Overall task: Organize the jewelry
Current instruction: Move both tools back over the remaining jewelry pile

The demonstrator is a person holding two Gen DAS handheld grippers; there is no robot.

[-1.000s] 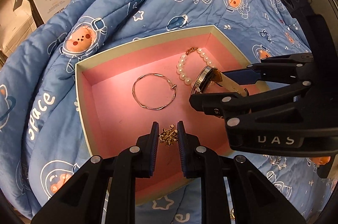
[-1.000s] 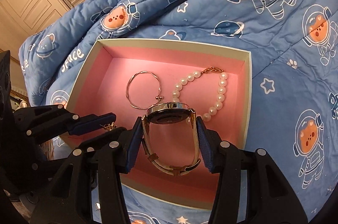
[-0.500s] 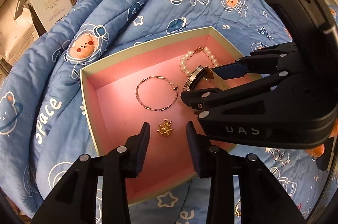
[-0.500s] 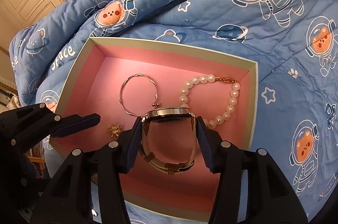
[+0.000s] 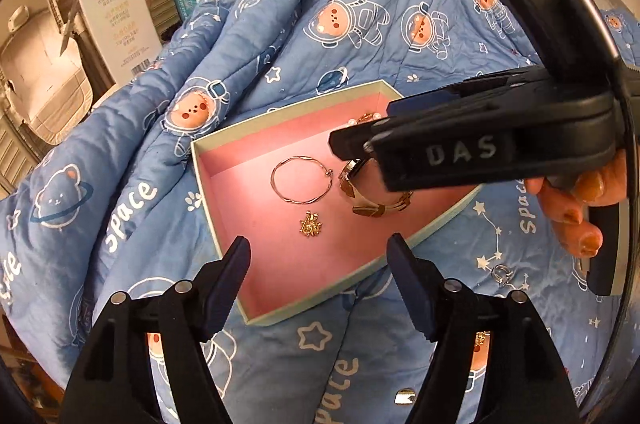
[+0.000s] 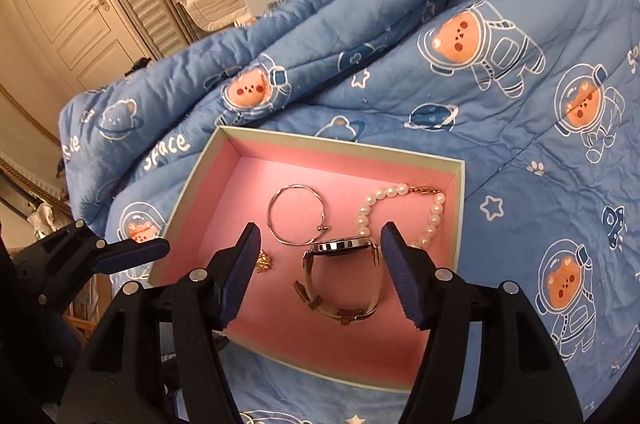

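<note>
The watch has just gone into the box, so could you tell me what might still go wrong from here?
1. The watch stands on edge between the right gripper's just-opened jaws; a brush on the way out could tip it onto the bangle or pearls.
2. The left gripper, also just opened, hangs above the small gold charm and could snag it.
3. A ring lies loose on the quilt, easily missed.

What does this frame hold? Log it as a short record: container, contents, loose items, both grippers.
container: open box with pink lining on a blue quilt
contents: silver bangle, pearl bracelet, watch, gold charm
loose on quilt: small ring
left gripper: jaws just opened, nothing between them, charm released
right gripper: jaws just opened, pads clear of the watch
</note>
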